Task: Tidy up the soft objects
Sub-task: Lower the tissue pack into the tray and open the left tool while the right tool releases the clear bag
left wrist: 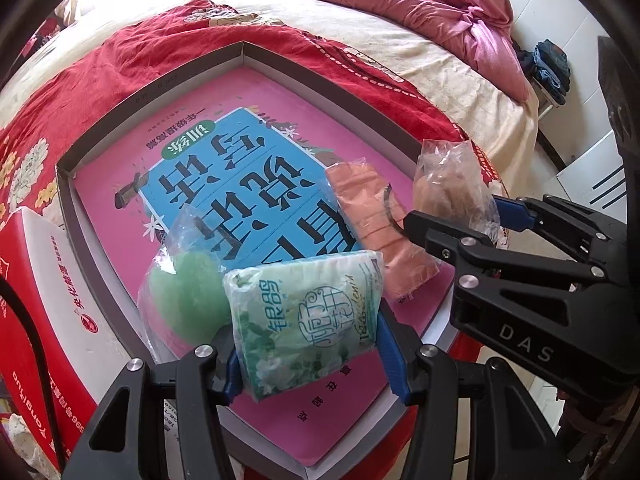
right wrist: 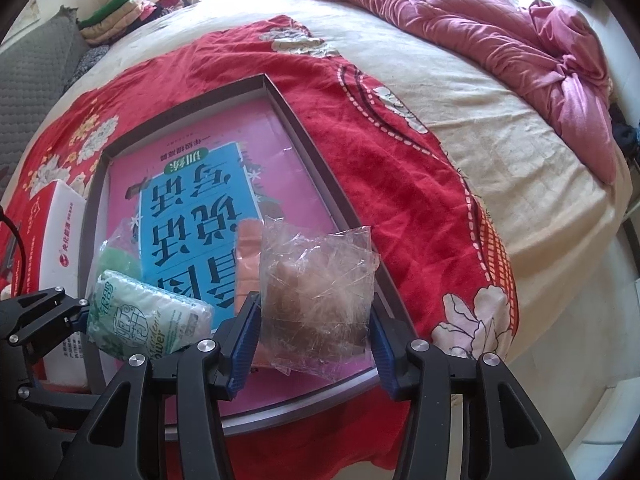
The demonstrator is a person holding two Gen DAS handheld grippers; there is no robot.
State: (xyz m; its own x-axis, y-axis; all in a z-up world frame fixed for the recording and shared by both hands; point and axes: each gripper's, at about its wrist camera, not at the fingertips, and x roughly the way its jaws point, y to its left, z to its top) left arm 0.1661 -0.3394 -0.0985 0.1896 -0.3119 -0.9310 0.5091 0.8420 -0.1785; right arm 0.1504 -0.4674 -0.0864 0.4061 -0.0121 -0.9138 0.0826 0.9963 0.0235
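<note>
Tissue pack (left wrist: pixel 308 320) in left fingers (left wrist: pixel 224 376), "DAS" on right gripper (left wrist: pixel 456 216)

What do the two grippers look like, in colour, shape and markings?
Both are alike. The left gripper and the right gripper have matte black angular linkage arms joined by round silver bolts. Their fingers carry blue ribbed pads. In the left wrist view, the right gripper's body shows pale letters "DAS". No sleeve or cable on them is visible.
</note>
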